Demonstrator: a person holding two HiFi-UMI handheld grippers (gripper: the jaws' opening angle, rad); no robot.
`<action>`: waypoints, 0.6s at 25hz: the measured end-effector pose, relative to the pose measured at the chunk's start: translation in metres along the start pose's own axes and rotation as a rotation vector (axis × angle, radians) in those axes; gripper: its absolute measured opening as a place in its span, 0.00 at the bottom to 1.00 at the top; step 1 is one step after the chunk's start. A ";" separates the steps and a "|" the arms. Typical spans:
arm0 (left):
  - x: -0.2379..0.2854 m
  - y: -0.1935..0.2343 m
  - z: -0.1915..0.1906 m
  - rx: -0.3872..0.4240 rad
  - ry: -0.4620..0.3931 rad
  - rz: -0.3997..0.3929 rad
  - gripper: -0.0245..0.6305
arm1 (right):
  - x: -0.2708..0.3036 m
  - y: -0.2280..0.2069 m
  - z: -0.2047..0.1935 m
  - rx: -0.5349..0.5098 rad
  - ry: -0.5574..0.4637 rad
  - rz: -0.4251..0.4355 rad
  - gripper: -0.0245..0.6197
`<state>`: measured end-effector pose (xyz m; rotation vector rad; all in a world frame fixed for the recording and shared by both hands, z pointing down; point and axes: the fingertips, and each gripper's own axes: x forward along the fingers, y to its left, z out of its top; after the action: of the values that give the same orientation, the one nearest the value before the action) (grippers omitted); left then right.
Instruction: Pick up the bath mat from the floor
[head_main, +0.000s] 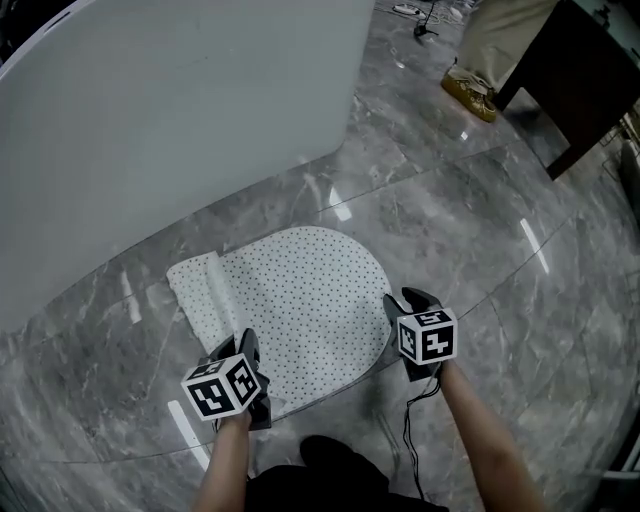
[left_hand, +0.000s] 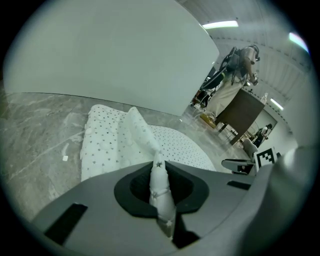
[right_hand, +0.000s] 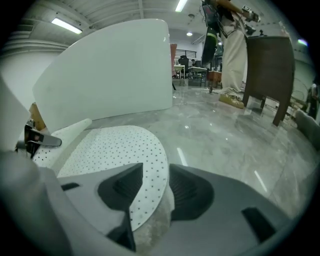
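A white bath mat (head_main: 300, 290) with small dark dots lies on the grey marble floor, its left end rolled up into a fold (head_main: 215, 290). My left gripper (head_main: 243, 350) is at the mat's near-left edge, shut on a pinched ridge of the mat (left_hand: 159, 185) that rises from the flat part (left_hand: 105, 145). My right gripper (head_main: 405, 302) is at the mat's rounded right rim. In the right gripper view the rim (right_hand: 150, 165) passes between the jaws (right_hand: 150, 186), which stand apart around it. The rim's grey underside shows there.
A large white curved panel (head_main: 170, 100) stands just behind the mat. A person in tan trousers and yellow shoes (head_main: 470, 92) stands at the back right beside a dark wooden piece of furniture (head_main: 580, 70). A black cable (head_main: 408, 440) hangs from the right gripper.
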<state>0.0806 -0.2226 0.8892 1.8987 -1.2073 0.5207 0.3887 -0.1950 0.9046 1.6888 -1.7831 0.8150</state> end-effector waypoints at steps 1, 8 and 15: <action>0.001 -0.001 -0.001 -0.002 0.002 -0.002 0.08 | 0.005 -0.002 -0.002 0.000 0.016 0.002 0.28; 0.003 -0.002 -0.003 0.003 0.006 -0.014 0.08 | 0.036 -0.005 -0.008 -0.024 0.138 0.053 0.32; -0.001 0.006 0.002 -0.007 -0.007 -0.014 0.07 | 0.057 -0.007 -0.012 0.011 0.205 0.038 0.36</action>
<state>0.0745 -0.2253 0.8896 1.9029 -1.1984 0.5022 0.3915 -0.2238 0.9552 1.5232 -1.6772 0.9787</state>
